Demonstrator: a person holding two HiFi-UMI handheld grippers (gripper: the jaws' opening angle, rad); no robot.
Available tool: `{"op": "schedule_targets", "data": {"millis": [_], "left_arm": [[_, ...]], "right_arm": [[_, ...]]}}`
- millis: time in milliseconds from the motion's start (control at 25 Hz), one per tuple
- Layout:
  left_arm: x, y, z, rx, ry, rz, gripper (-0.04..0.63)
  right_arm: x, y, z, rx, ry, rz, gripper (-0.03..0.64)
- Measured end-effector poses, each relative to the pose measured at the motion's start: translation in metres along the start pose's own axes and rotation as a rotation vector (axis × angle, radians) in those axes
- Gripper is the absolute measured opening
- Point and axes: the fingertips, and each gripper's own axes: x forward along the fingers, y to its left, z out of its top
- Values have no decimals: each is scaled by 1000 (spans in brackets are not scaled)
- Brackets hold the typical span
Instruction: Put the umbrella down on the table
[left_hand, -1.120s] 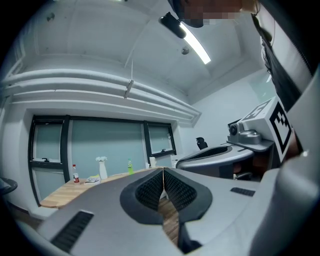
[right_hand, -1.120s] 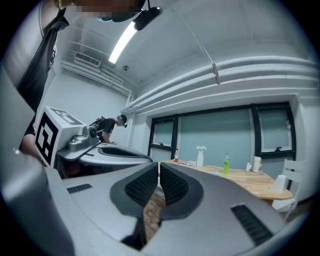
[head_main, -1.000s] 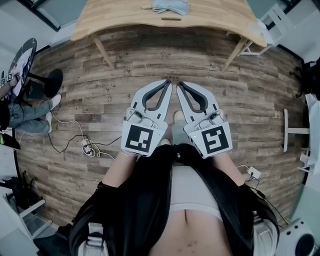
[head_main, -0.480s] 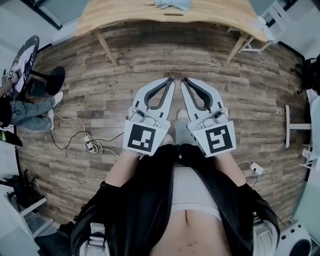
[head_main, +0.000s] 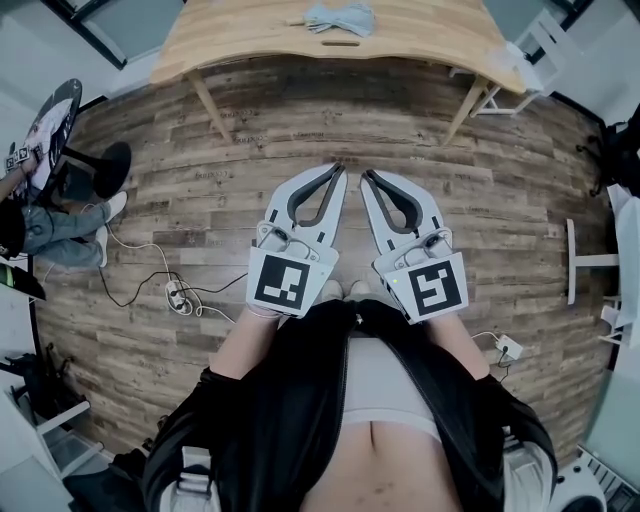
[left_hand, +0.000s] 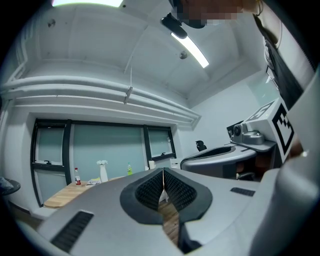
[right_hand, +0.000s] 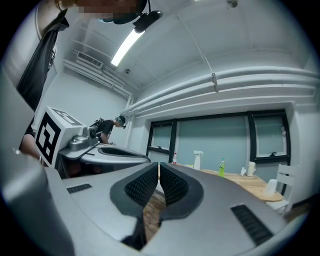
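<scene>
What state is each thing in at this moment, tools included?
Left grey two-jaw tool: shut, nothing between its jaws.
Right grey two-jaw tool: shut, nothing between its jaws.
Pale blue crumpled bundle, possibly the umbrella: lying on the light wooden table, untouched.
Green plastic bottle: upright on the table.

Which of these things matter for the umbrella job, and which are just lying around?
Job: wooden table; pale blue bundle on it, maybe the umbrella; left gripper, right gripper, both shut, empty.
Lying about: power strip; white chair.
</scene>
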Motion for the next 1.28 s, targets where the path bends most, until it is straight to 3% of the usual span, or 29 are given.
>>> {"op": "schedule_targets", "data": {"millis": [360,1280], "left_arm": [[13,-26,3,-15,13,16,8],[12,-25,3,10,27,46,8]], "right_arm": [[-20,-15,-1,-17,-7,24,31],[-19,-13,-2,-13,-1,47,28]]}}
